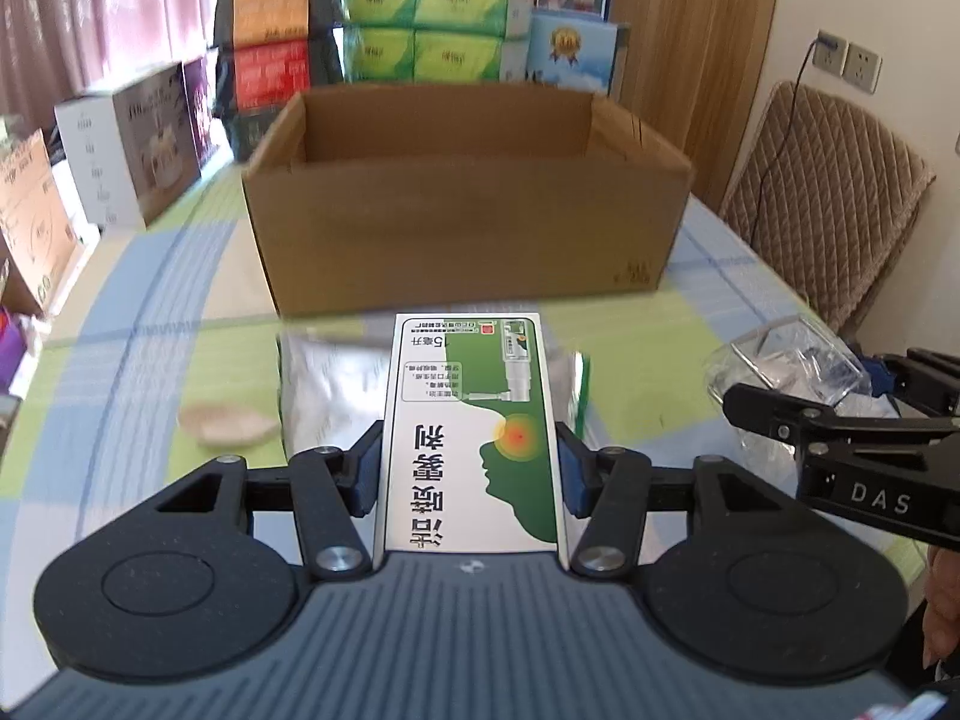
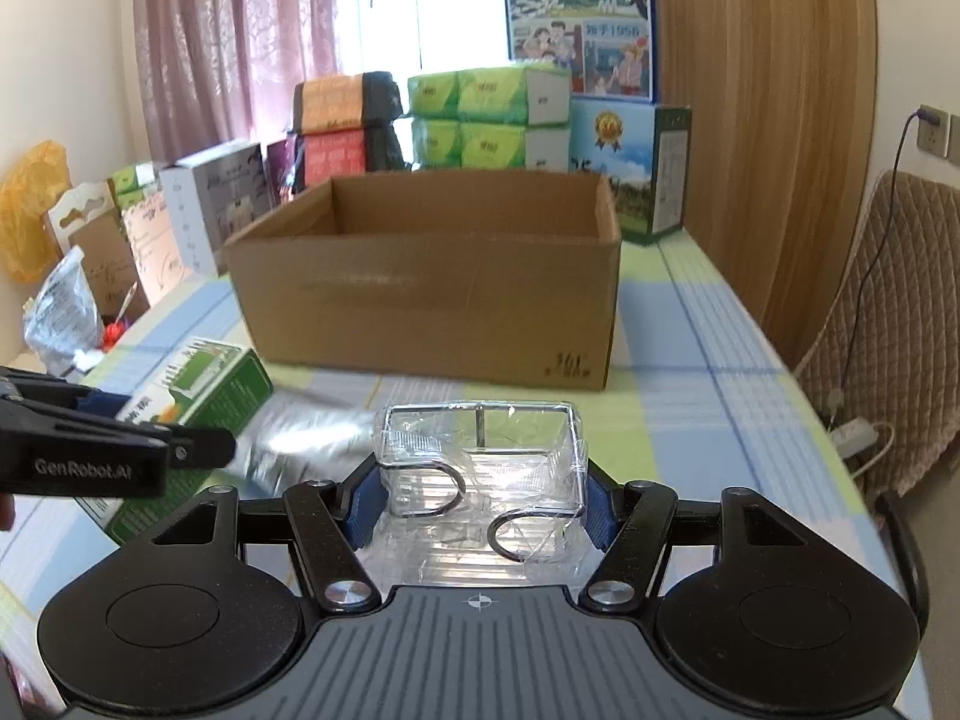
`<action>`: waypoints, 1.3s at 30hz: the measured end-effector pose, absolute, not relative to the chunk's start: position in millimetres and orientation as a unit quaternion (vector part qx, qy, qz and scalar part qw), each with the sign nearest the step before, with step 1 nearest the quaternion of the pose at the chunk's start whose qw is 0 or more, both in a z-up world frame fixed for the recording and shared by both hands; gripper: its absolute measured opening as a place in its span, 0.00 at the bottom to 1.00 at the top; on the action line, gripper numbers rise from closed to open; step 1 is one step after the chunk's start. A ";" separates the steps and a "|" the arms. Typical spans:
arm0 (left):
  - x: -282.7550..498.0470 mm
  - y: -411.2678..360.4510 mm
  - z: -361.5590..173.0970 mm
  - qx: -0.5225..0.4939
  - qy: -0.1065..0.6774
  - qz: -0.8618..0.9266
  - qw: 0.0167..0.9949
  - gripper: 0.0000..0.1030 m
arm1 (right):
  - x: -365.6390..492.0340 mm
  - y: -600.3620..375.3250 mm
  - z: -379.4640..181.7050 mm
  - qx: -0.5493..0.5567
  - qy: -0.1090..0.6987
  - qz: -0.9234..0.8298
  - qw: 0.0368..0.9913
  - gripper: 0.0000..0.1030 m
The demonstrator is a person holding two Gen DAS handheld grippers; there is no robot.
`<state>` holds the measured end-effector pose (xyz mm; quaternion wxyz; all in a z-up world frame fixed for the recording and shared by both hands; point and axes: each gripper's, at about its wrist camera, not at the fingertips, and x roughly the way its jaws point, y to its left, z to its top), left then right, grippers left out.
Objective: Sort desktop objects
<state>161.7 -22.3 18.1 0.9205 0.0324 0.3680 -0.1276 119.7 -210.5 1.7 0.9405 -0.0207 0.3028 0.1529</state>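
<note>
My left gripper [image 1: 471,468] is shut on a green and white medicine box [image 1: 471,426], held above the table, its far end pointing at the open cardboard box [image 1: 462,204]. The same medicine box [image 2: 204,387] shows at the left of the right wrist view. My right gripper [image 2: 480,495] is shut on a clear plastic packet with metal rings [image 2: 480,468], also lifted, short of the cardboard box [image 2: 432,276]. That packet [image 1: 786,372] and the right gripper [image 1: 840,420] appear at the right edge of the left wrist view. A silver foil pouch [image 1: 330,396] lies under the medicine box.
A checked tablecloth [image 1: 150,312] covers the table. A small pale dish [image 1: 225,423] lies left of the pouch. Stacked tissue packs [image 1: 432,30] and cartons stand behind the cardboard box. A padded chair [image 1: 828,204] sits at the right. A power strip [image 2: 852,435] lies beyond the table's right edge.
</note>
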 end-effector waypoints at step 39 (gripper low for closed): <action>312.4 -21.4 61.8 0.016 0.316 -0.098 0.944 0.49 | 281.1 -183.8 57.9 -0.002 0.239 0.159 0.958 0.60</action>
